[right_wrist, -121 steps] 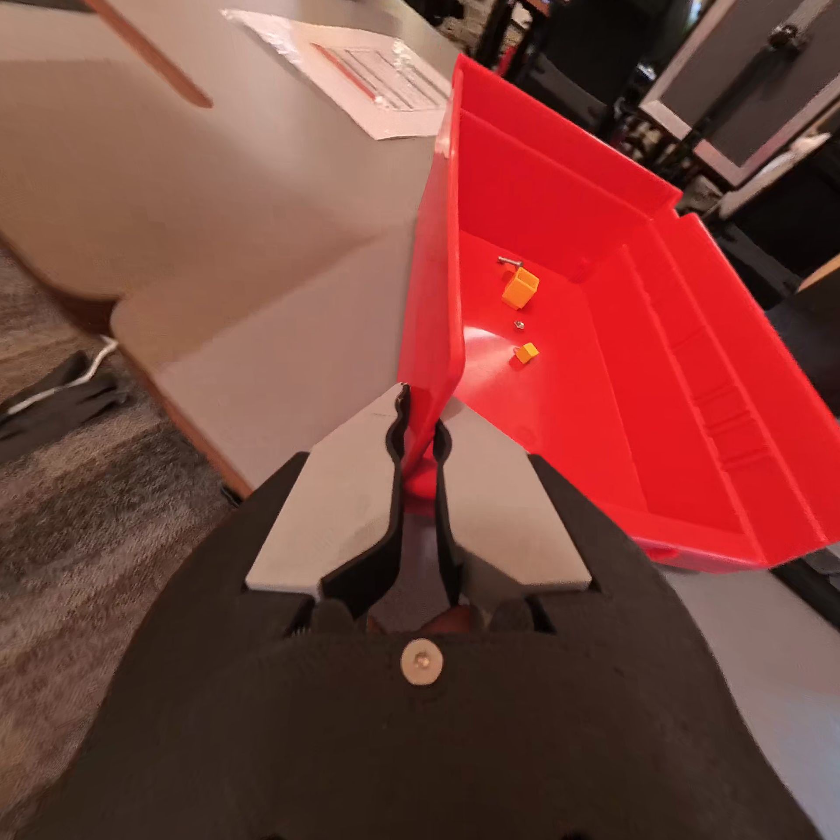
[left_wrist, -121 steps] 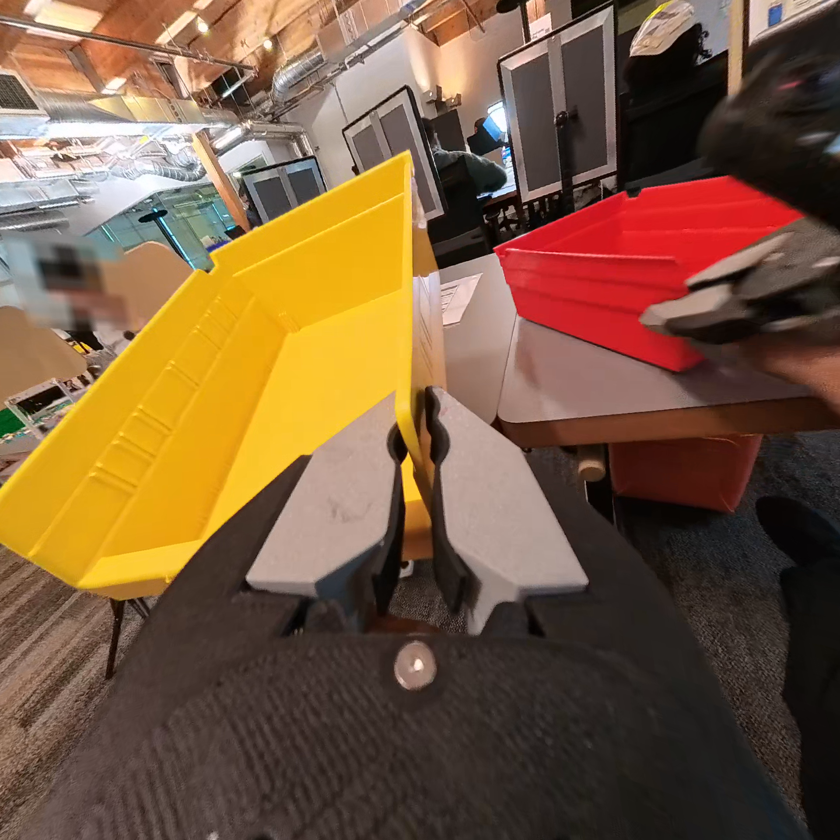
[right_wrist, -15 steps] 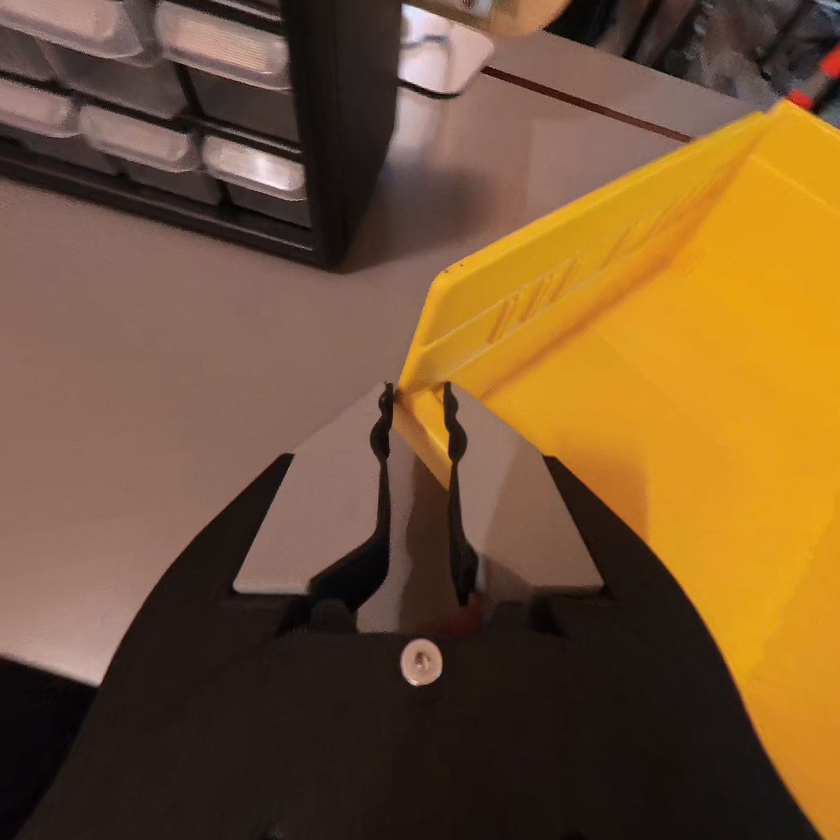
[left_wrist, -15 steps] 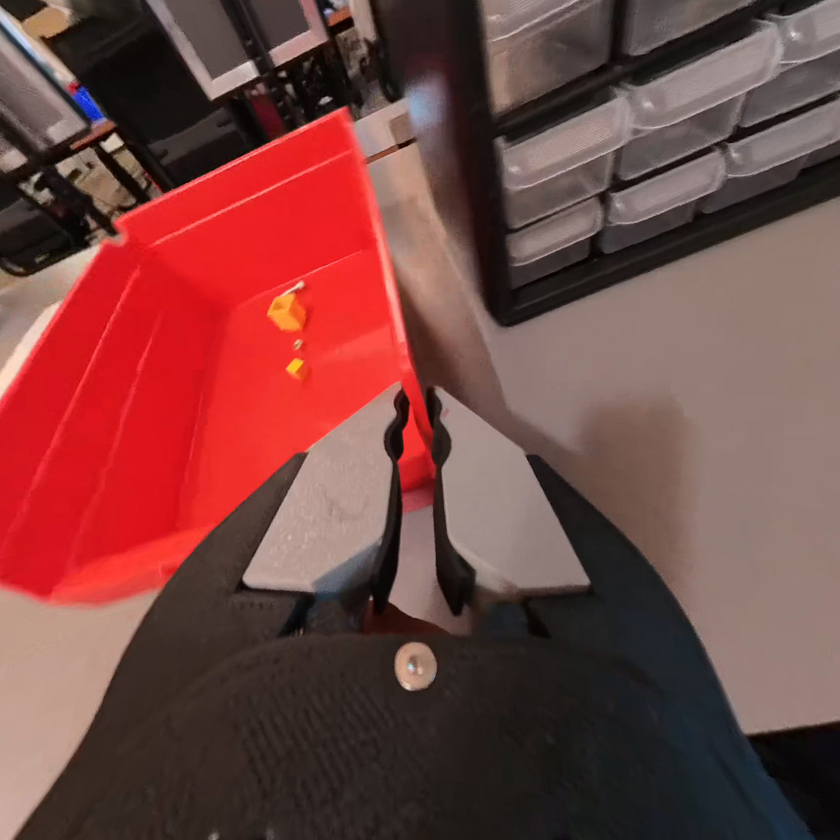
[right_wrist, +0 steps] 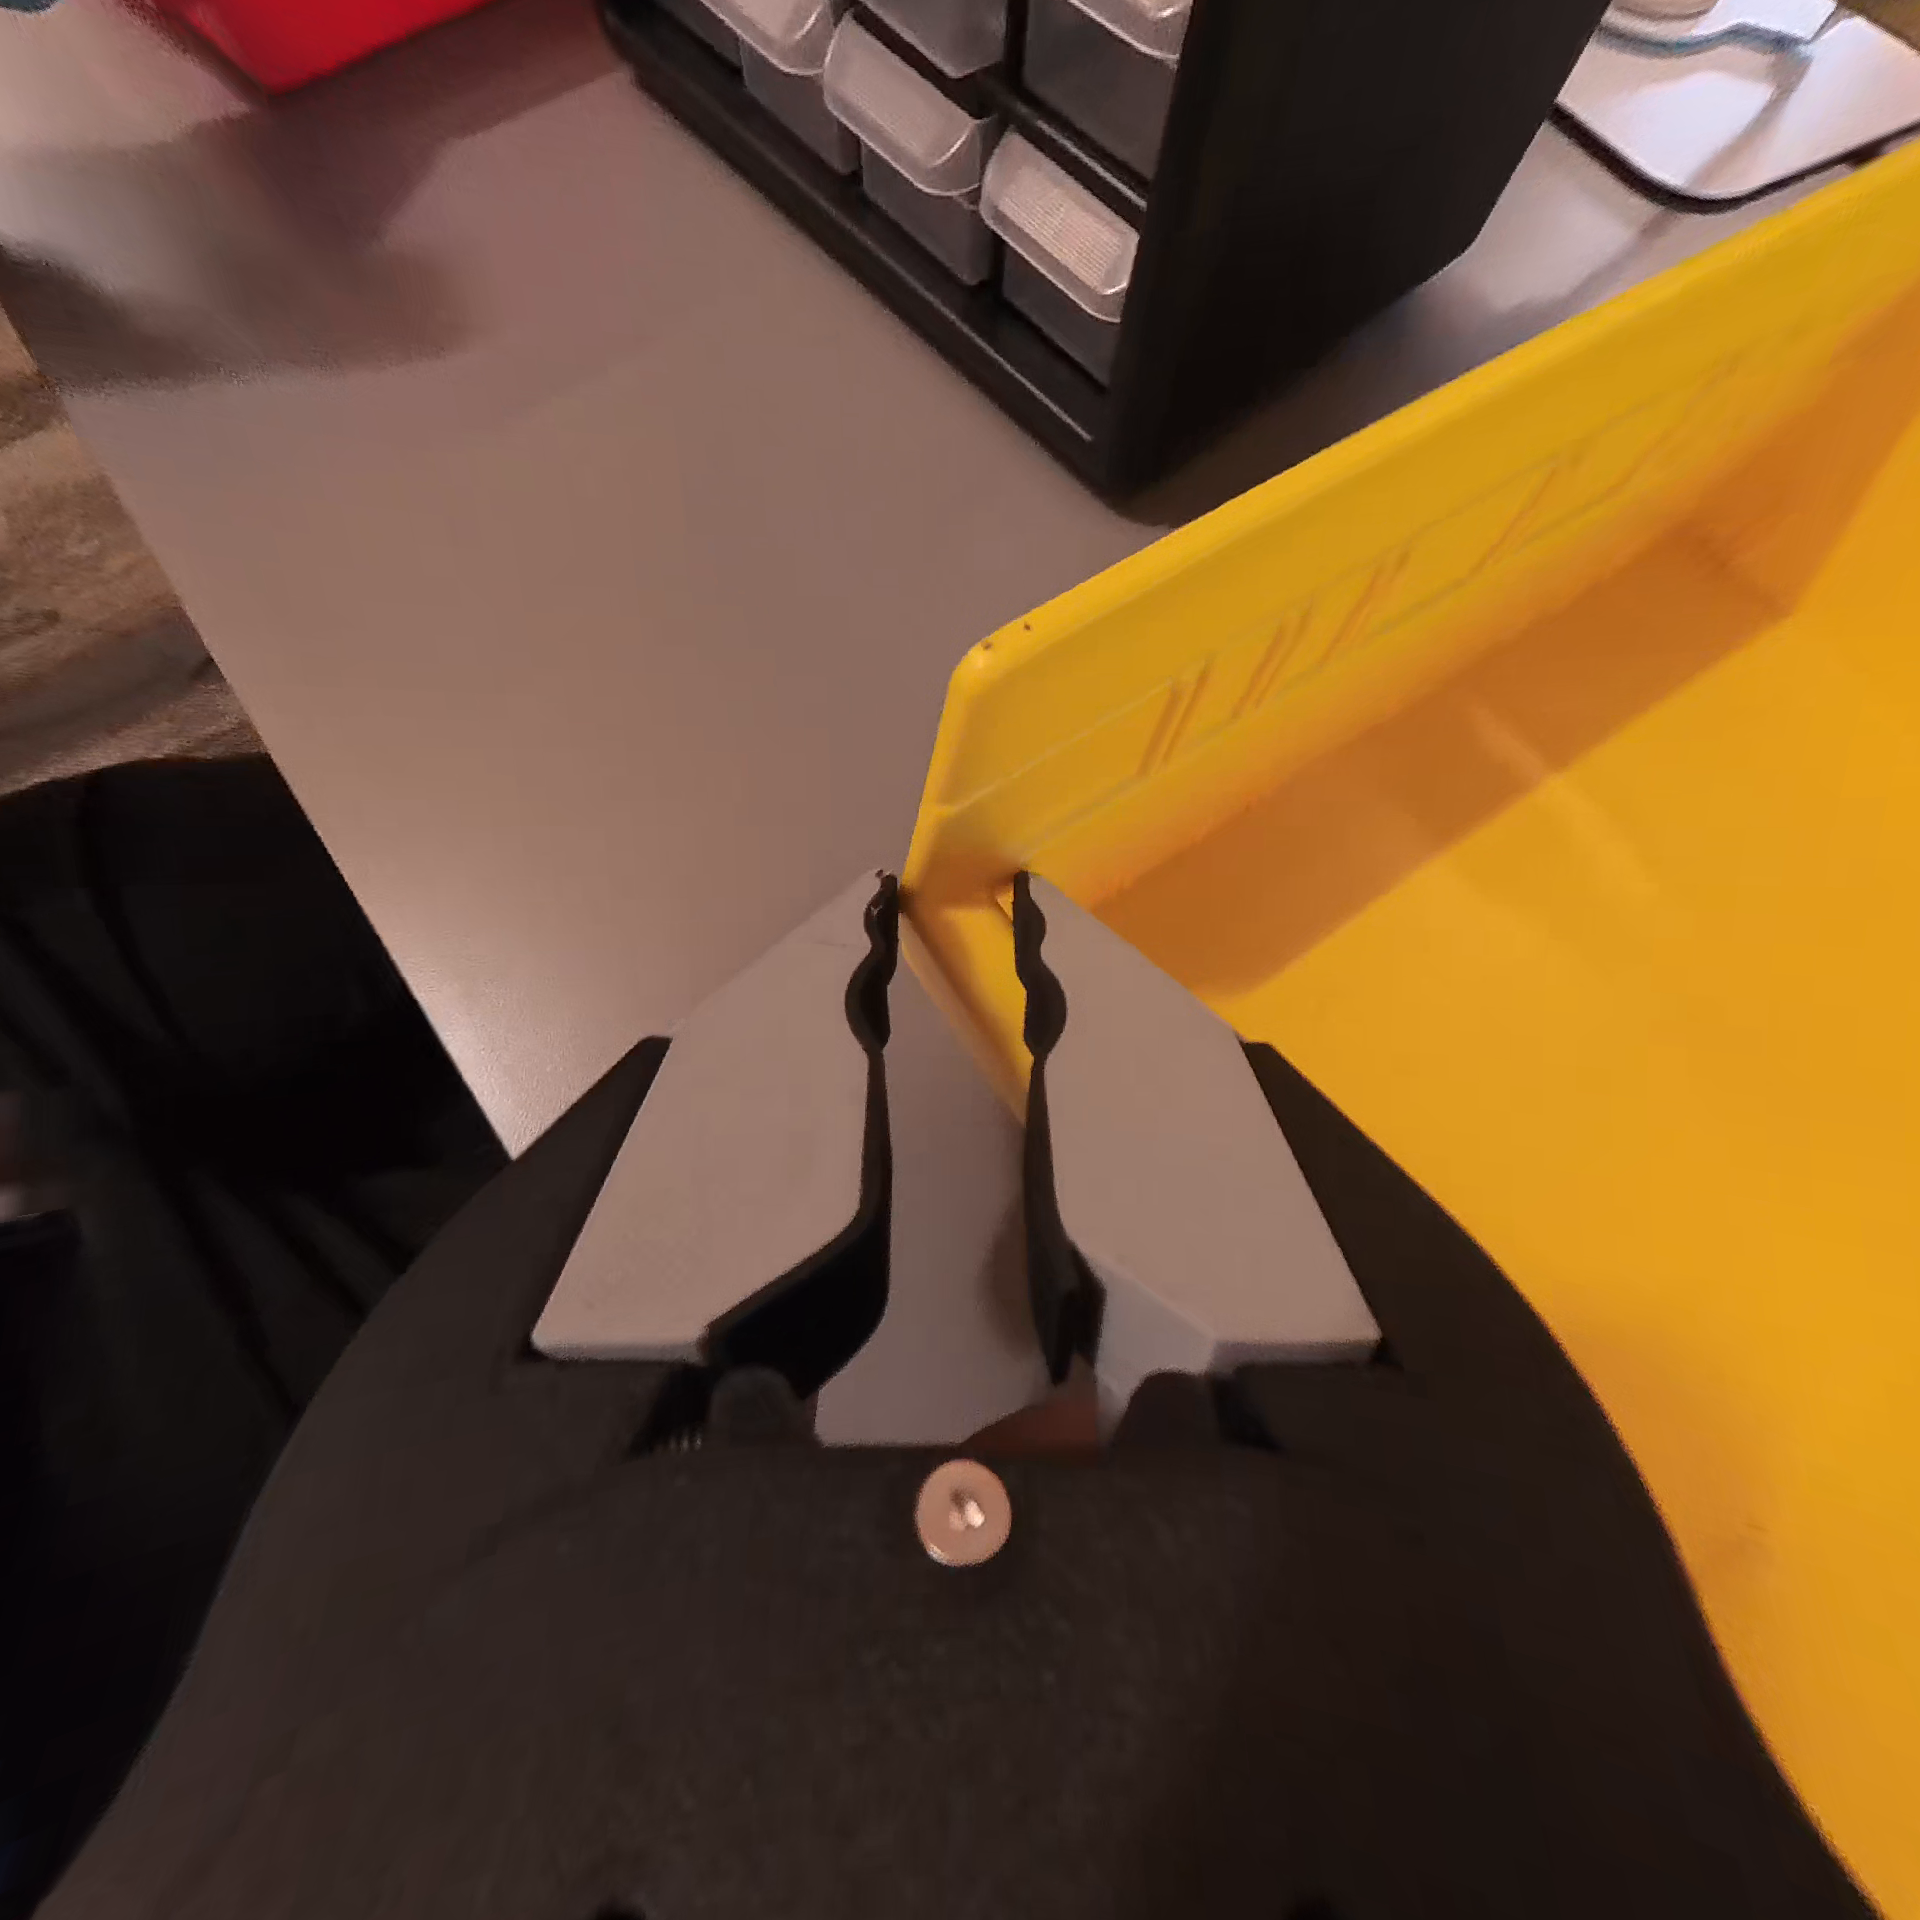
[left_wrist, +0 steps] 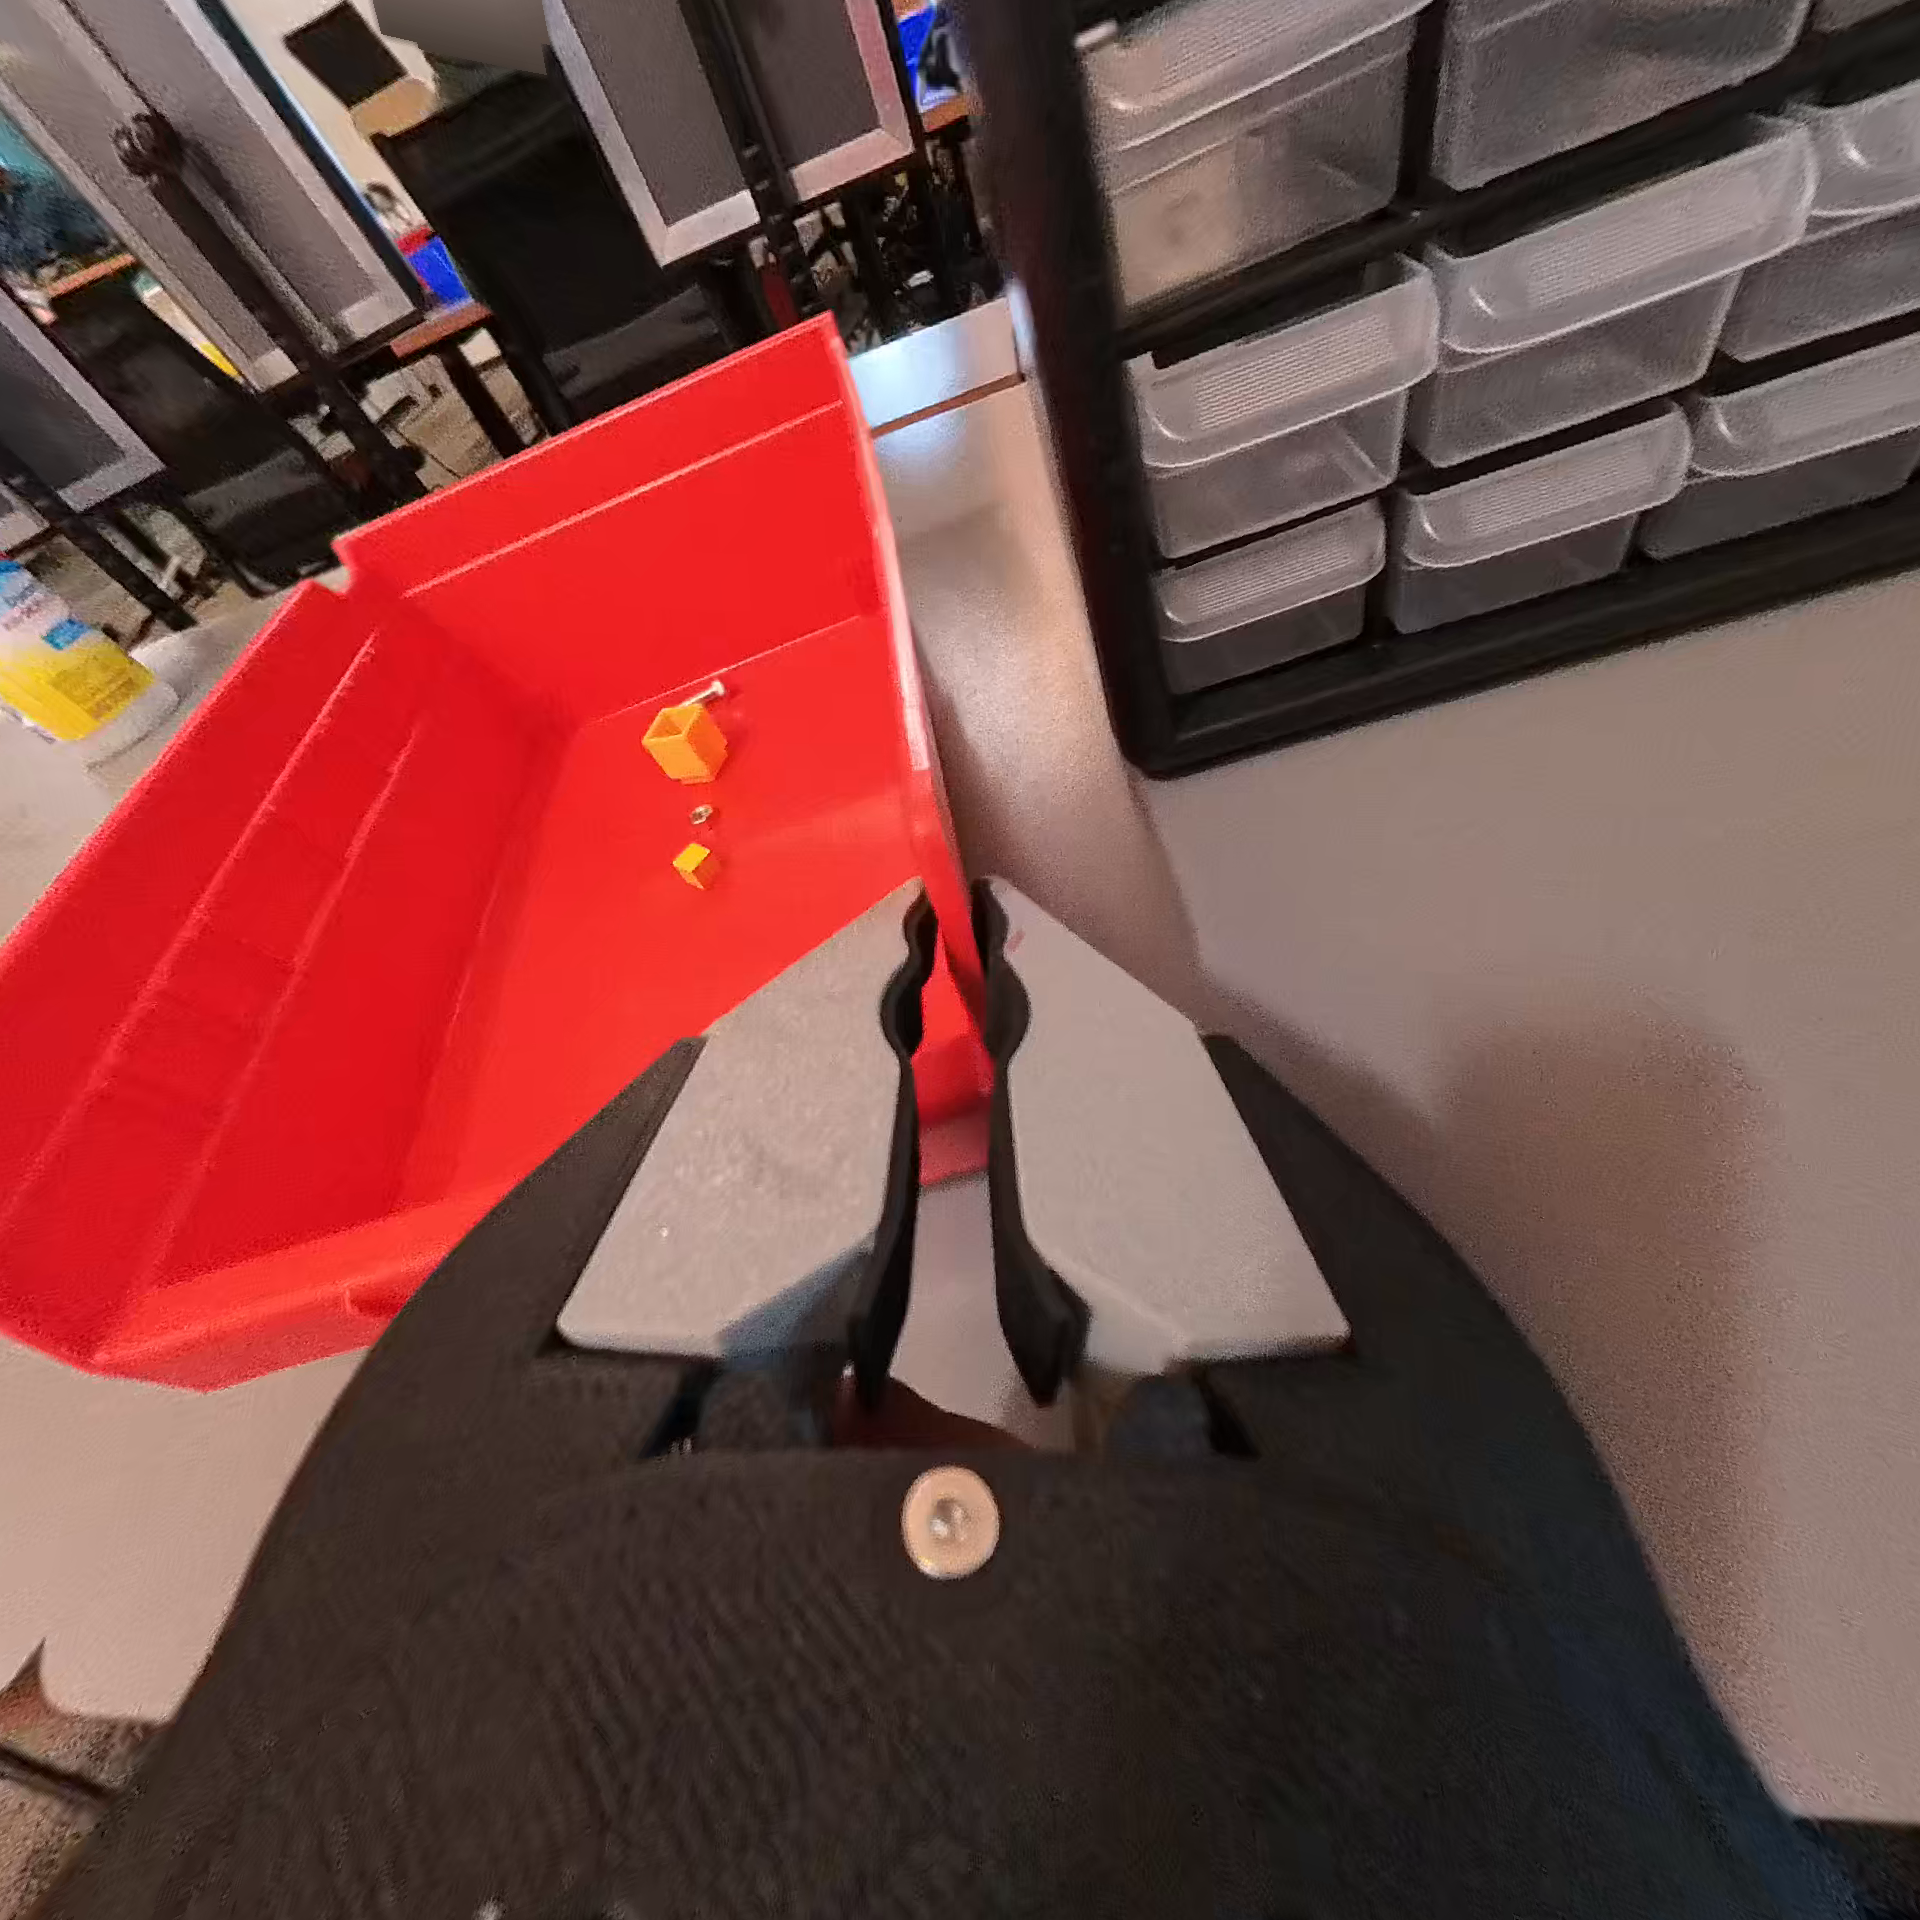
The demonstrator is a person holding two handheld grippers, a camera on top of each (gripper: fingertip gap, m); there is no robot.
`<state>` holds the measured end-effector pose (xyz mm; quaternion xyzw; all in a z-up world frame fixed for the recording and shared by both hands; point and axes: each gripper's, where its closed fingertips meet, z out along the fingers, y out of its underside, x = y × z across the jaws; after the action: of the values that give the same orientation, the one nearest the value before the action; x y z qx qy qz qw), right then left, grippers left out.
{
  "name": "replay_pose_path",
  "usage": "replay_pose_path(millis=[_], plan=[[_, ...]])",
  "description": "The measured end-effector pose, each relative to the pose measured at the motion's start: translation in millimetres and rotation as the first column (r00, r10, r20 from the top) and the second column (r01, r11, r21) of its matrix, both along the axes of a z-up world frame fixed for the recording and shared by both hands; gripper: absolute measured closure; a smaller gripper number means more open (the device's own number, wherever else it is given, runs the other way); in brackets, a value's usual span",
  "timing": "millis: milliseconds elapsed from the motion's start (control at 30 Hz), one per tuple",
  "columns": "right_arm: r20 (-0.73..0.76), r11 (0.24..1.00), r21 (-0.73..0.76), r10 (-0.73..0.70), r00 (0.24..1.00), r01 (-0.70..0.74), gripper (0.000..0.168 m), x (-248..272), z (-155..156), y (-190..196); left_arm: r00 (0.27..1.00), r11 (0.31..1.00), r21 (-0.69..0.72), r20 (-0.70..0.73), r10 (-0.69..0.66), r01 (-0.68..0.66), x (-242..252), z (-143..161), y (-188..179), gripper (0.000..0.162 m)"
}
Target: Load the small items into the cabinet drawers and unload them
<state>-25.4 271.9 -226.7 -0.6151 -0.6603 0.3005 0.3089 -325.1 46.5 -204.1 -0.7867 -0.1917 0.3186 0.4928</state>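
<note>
Left wrist view: left hand-held gripper (left_wrist: pixel 951 914) pinches the red bin (left_wrist: pixel 312 935) wall just beside the drawer cabinet (left_wrist: pixel 1455 364). Right hand-held gripper (right_wrist: pixel 951 899) clamps the yellow bin (right_wrist: pixel 1507 935) corner; bare worktop (right_wrist: pixel 571 623) lies between.

Grey table (left_wrist: pixel 1558 935), framed grey panels (left_wrist: pixel 717 114) behind, yellow-and-white container (left_wrist: pixel 62 675) at left

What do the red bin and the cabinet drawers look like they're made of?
Red bin: likely moulded plastic, smooth with a slight sheen, thin walls with moulded ribs and stepped ledges. Cabinet drawers: clear, faintly frosted plastic by the look, see-through with bright highlights, set in a black frame, material unclear.
</note>
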Motion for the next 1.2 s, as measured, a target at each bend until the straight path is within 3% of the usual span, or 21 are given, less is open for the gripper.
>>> replay_pose_path(millis=[367,433,467,533,700,900,1033,1200], plan=[[-0.08,0.97,0.081,-0.221,0.972,0.227,0.147,-14,0,26,0.988,0.99,0.082,0.097,-0.123,0.116,-25,-2,-8,0.16],[-0.07,0.959,0.107,-0.255,0.964,0.261,0.141,-9,2,24,0.986,0.989,0.098,0.117,-0.123,0.111,-25,-2,-14,0.161],[-0.075,0.953,0.121,-0.271,0.96,0.279,0.138,-6,4,22,0.984,0.99,0.099,0.133,-0.117,0.104,-25,-2,-17,0.157],[-0.098,0.947,0.113,-0.289,0.952,0.299,0.132,0,12,16,0.982,0.99,0.096,0.146,-0.121,0.108,-21,-2,-18,0.129],[-0.144,0.953,-0.005,-0.3,0.943,0.302,0.125,4,25,-9,0.979,0.988,0.071,0.148,-0.143,0.133,-2,-2,-10,0.127],[-0.137,0.944,0.078,-0.308,0.942,0.32,0.123,14,30,-4,0.989,0.99,0.021,0.056,-0.14,0.139,3,7,-15,0.1],[-0.213,0.956,0.06,-0.269,0.939,0.288,0.12,16,59,-2,0.951,0.97,0.121,0.203,-0.232,0.21,11,7,-19,0.09],[-0.276,0.966,-0.093,-0.258,0.926,0.241,0.113,8,81,10,0.903,0.958,0.212,0.343,-0.259,0.194,-7,16,-23,0.079]])
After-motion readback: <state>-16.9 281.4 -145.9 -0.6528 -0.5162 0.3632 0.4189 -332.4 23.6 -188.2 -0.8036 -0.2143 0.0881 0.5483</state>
